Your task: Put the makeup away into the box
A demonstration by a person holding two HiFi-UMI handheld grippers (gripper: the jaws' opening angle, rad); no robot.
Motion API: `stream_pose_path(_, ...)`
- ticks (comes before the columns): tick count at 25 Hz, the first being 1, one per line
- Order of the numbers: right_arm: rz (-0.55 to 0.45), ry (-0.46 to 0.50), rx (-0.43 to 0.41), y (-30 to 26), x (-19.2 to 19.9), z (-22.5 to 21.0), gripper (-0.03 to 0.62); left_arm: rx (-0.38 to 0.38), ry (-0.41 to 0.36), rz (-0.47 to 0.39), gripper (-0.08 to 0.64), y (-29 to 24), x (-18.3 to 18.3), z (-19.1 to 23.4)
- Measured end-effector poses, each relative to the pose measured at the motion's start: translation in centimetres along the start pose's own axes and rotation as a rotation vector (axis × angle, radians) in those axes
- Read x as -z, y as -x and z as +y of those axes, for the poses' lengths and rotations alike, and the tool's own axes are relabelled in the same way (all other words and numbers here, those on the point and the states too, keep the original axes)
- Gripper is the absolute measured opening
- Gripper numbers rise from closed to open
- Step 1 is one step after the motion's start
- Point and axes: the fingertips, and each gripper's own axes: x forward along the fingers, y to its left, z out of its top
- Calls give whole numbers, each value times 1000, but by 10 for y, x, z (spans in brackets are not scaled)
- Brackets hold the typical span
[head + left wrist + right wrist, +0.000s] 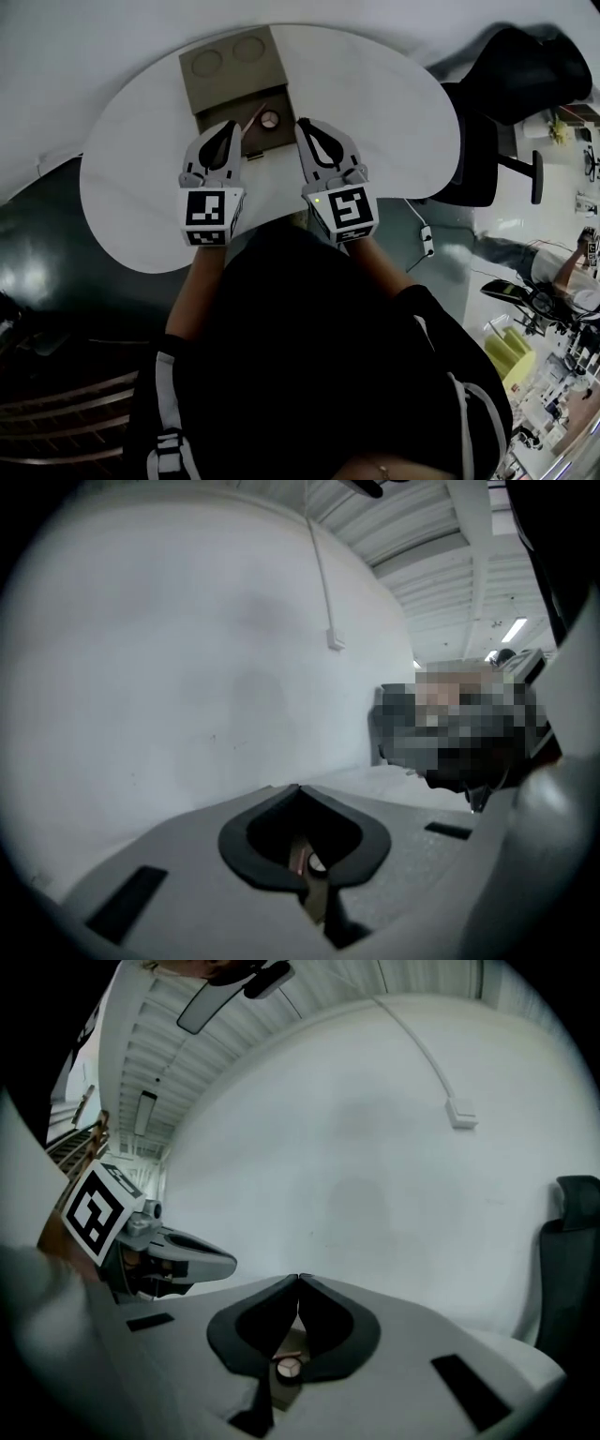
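Note:
A brown cardboard box (234, 70) stands open at the far side of the white table (375, 112), its lid folded back. Inside lie a small round compact (270, 119) and a thin brownish stick (251, 118). My left gripper (232, 128) and right gripper (302, 123) hover side by side above the box's near edge, both shut with nothing between the jaws. The left gripper (298, 787) faces the white wall, and the compact (317, 862) shows below its jaws. The right gripper (298, 1279) also has the compact (287, 1366) below it, and the left gripper (178, 1260) at its left.
A black office chair (525, 75) stands past the table's right end. A white cable with a plug block (427, 239) lies on the floor at the right. A person (562, 267) sits at the far right edge. A plain white wall rises behind the table.

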Motion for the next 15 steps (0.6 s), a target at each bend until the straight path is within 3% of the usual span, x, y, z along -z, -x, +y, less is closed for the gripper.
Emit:
stream_pose_path(6, -97, -2, 23, 23, -52, 0, 23, -75, 35, -150, 6, 39, -46, -2)
stream_pose_path(15, -134, 54, 50, 51, -85, 10, 21, -129, 45, -226, 8, 88, -77, -11)
